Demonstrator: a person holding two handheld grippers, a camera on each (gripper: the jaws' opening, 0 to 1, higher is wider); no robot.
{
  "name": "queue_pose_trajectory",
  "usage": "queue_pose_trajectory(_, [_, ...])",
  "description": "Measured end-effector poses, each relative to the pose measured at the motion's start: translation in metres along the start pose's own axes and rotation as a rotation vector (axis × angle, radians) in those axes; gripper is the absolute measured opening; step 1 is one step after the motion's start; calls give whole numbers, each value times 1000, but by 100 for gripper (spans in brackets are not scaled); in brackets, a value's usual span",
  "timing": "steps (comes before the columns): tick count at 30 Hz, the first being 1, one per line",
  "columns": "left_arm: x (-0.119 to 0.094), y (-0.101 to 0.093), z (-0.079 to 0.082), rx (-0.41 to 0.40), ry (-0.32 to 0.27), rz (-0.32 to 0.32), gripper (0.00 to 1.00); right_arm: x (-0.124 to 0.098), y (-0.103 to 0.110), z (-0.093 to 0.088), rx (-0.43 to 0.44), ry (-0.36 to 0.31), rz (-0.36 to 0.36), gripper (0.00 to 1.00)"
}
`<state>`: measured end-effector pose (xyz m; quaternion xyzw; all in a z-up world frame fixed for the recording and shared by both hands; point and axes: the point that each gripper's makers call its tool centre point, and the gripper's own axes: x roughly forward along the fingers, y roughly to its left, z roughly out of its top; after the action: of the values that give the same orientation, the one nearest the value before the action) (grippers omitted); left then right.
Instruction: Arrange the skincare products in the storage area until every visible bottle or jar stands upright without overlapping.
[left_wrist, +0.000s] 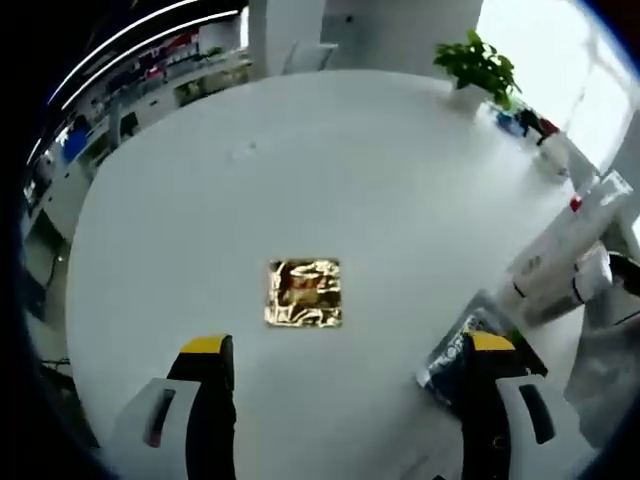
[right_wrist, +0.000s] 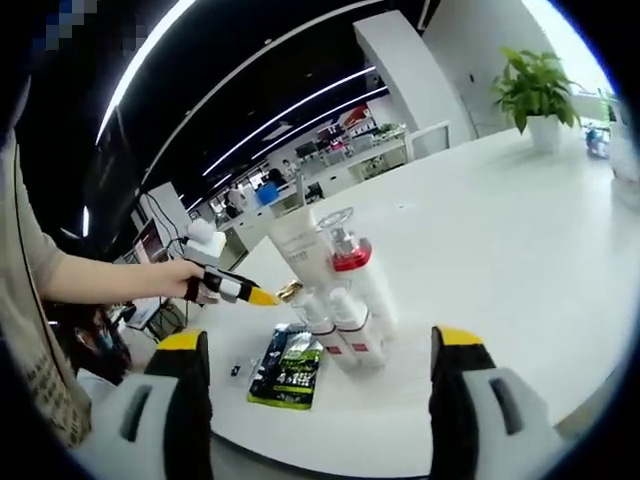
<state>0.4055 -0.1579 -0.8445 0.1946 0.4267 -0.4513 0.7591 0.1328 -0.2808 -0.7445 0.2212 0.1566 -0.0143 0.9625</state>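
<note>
White round table (left_wrist: 330, 170) bearing a crinkled gold-and-brown foil square (left_wrist: 304, 292) at frame centre, white bottles with red bands (right_wrist: 345, 325), a green-and-black sachet (right_wrist: 290, 370), and yellow-tipped black jaws at bottom.

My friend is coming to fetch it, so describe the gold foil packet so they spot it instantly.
On the big round white table, look toward its open middle, away from the bottles at the edge. The gold foil packet lies flat and alone there: small, square, crinkled, shiny.

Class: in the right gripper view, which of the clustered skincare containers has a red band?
The clear-capped bottle, with a red collar under its cap; the white tube beside it has none.
</note>
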Motion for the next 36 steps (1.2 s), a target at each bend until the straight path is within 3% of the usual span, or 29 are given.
queue_pose_trajectory(4, [17,14,1,-5,46,14,88,0,-2,1,5,-4,-10,92])
queue_pose_trajectory(18, [39,35,2,16,141,43,71,0,-7,1,16,-4,-34,92])
queue_pose_trajectory(28, [41,43,6,15,156,79,56,1,-8,0,15,3,-38,92])
queue_pose_trajectory(36, [36,36,8,38,150,76,38,1,-8,-1,14,6,-39,92])
